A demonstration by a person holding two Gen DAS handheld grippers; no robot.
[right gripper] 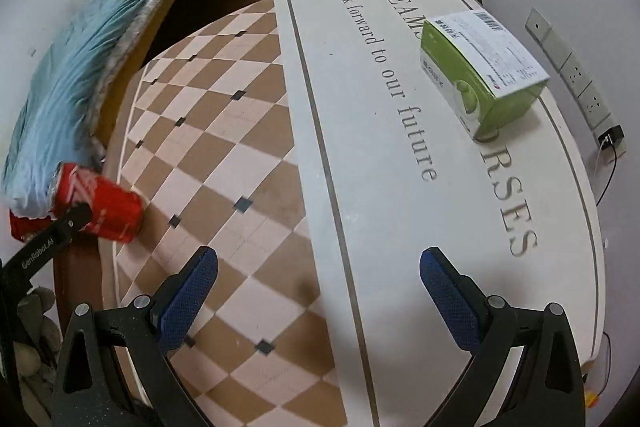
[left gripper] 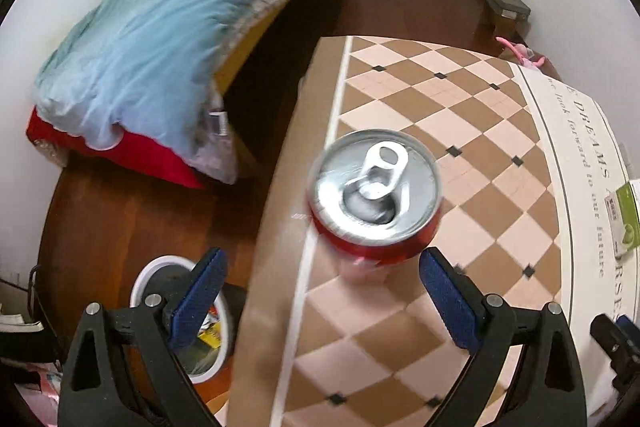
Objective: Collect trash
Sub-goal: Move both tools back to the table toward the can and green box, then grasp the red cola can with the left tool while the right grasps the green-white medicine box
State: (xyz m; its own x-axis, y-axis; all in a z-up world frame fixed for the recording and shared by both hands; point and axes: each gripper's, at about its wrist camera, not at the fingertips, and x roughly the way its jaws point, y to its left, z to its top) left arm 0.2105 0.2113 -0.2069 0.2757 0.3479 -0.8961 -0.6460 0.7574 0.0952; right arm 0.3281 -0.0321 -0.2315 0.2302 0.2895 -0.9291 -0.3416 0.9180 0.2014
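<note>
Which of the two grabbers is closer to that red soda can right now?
The left one. The left gripper hangs open just above the red can, which stands near the table edge. The right gripper, also open, is farther along the table, nearer the green box.

Red can (left gripper: 376,199), brown-and-cream checked tablecloth (left gripper: 460,147), green box (right gripper: 480,71)

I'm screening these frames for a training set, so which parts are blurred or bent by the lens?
Left wrist view: the red can and nearby tablecloth are smeared by motion blur, while the left claw stays sharp. Right wrist view: mostly crisp, printed lettering legible; the green box is slightly soft. Both views: fisheye bows the table edges, with dark corners.
</note>
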